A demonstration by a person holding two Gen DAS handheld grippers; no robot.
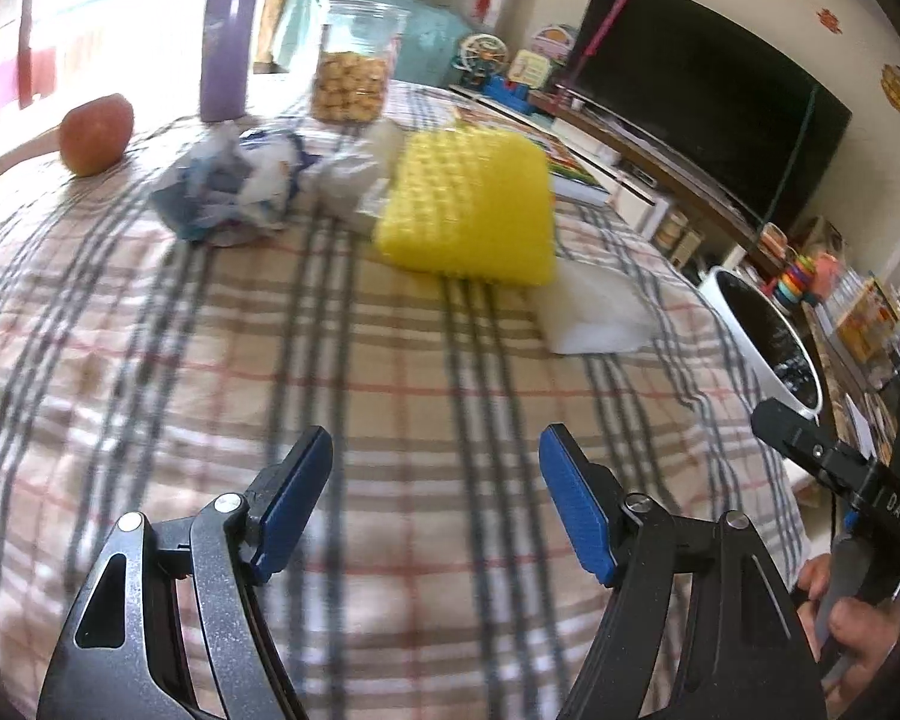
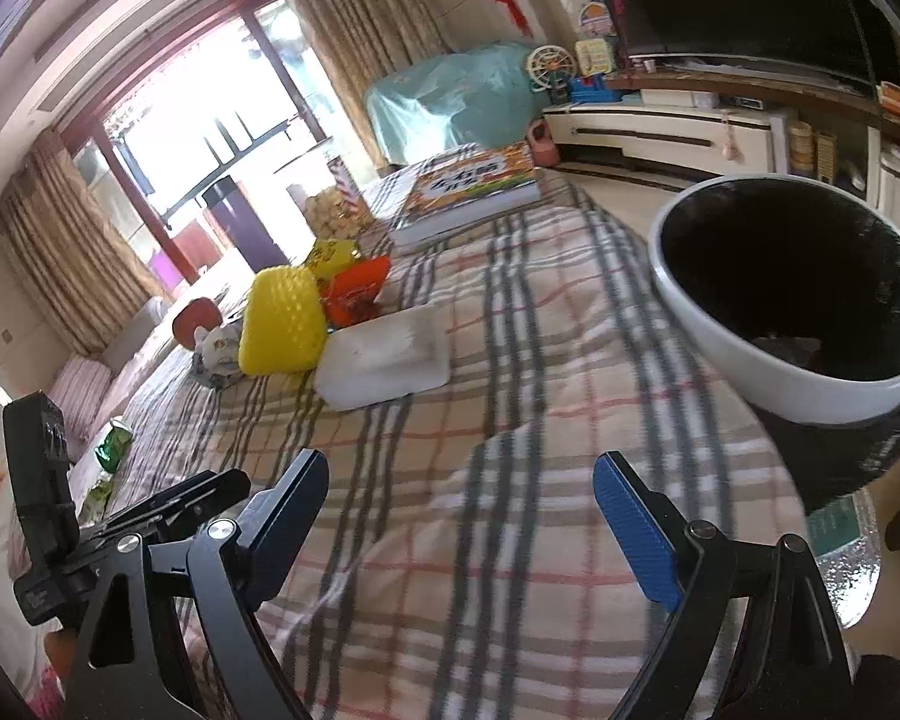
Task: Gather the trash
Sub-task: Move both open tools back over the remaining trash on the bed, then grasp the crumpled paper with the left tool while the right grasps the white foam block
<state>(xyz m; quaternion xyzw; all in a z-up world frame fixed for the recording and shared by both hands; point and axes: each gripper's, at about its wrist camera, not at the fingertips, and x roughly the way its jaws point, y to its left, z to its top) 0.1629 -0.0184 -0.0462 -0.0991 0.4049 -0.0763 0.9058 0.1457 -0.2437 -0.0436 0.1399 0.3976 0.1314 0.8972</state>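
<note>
Blue-padded jaws of the left gripper (image 1: 435, 504) stand wide apart with nothing between them, tilted down over the plaid-covered surface (image 1: 390, 390). Taking the yellow sponge (image 1: 471, 204) as landmark: a crumpled blue-and-white wrapper (image 1: 234, 186) lies just left of it, a clear crumpled bag (image 1: 354, 171) touches its left edge, and a white flat packet (image 1: 594, 318) lies against its near right corner. An apple (image 1: 96, 135), a purple bottle (image 1: 228, 42) and a snack jar (image 1: 354, 60) stand beyond it. The right gripper (image 2: 459, 516) also angles downward, jaws apart and empty, nearer than the sponge, with the white bin (image 2: 792, 294) to the sponge's right at the surface's edge.
</note>
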